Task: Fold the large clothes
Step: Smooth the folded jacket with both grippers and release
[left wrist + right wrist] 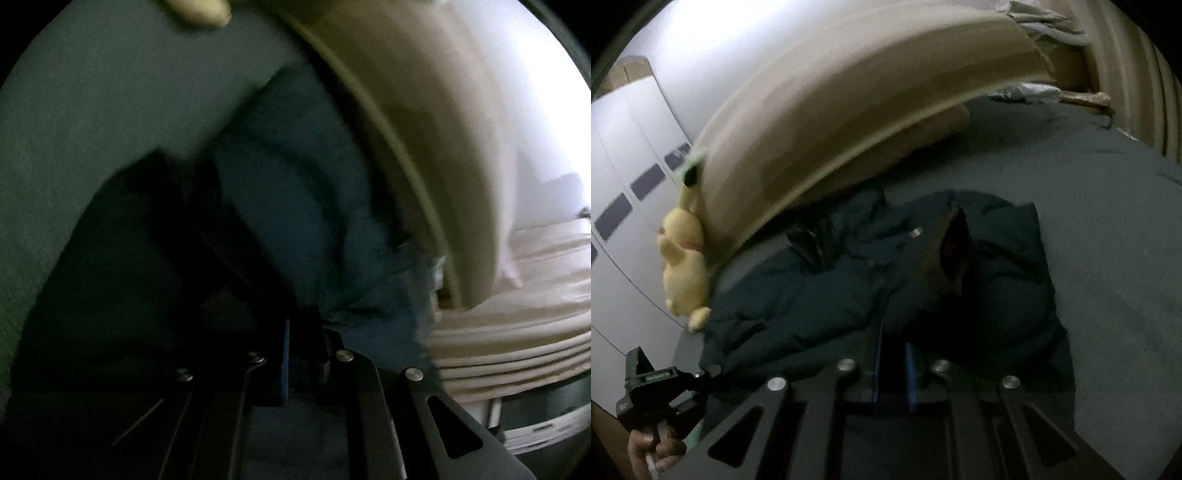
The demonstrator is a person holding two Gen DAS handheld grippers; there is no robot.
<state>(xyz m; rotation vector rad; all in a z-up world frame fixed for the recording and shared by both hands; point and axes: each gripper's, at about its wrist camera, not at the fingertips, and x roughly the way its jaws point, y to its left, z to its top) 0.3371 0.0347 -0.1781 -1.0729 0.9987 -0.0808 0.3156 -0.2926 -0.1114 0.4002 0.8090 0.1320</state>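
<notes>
Working left to right in the right wrist view, we find the left tool (701, 376) at the lower left, gripped by a hand (652, 452), with its tip at the near-left edge of the jacket (820, 299). Its jaws are together; the left wrist view is too dark and blurred to confirm fabric between them, so we cannot tell whether that edge is clamped. Beside it, a yellow plush toy (683, 266) leans against the beige headboard (849, 110).

The jacket, a dark teal padded garment, lies crumpled on the grey-green bed (1108, 221), its long axis running roughly from the plush toy side toward the right. It sits directly ahead of both tools, touching or just beneath them.

The right tool (892, 365) is at centre, jaws together over the jacket's near middle; dark cloth fills the gap region, but a grip is not confirmed.

We judge both hands about equally near. The surface is puffy, quilted, heavily wrinkled, with an opening showing dark lining at right.
</notes>
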